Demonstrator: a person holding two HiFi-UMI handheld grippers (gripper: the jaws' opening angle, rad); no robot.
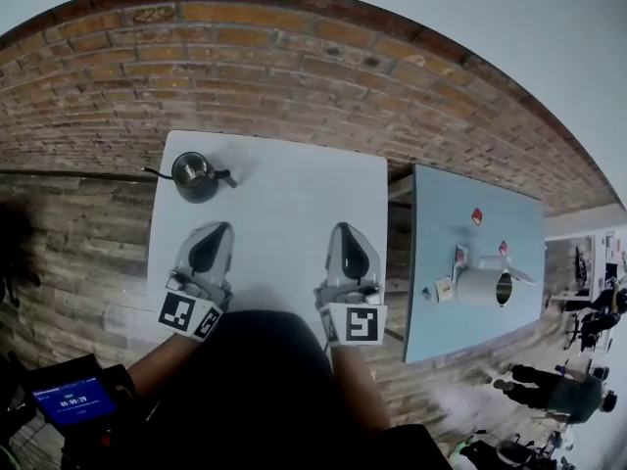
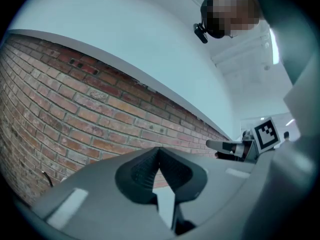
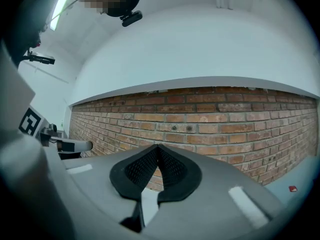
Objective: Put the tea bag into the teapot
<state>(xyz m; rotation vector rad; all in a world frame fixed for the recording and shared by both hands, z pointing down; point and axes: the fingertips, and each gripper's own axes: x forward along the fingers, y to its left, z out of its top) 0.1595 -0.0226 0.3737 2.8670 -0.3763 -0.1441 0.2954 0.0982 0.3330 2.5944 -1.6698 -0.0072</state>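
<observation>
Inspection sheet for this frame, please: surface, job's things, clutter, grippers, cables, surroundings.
Surface: white table, mostly bare.
Job's things: dark teapot at its far left corner; tea bag not made out.
Clutter: second table to the right holds a white jug and small red items.
Grippers: left gripper and right gripper both shut, nothing between the jaws.
Cables: nothing seen.
Surroundings: brick wall; people at lower right.

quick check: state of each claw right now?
left claw: closed, holding nothing.
right claw: closed, holding nothing.
</observation>
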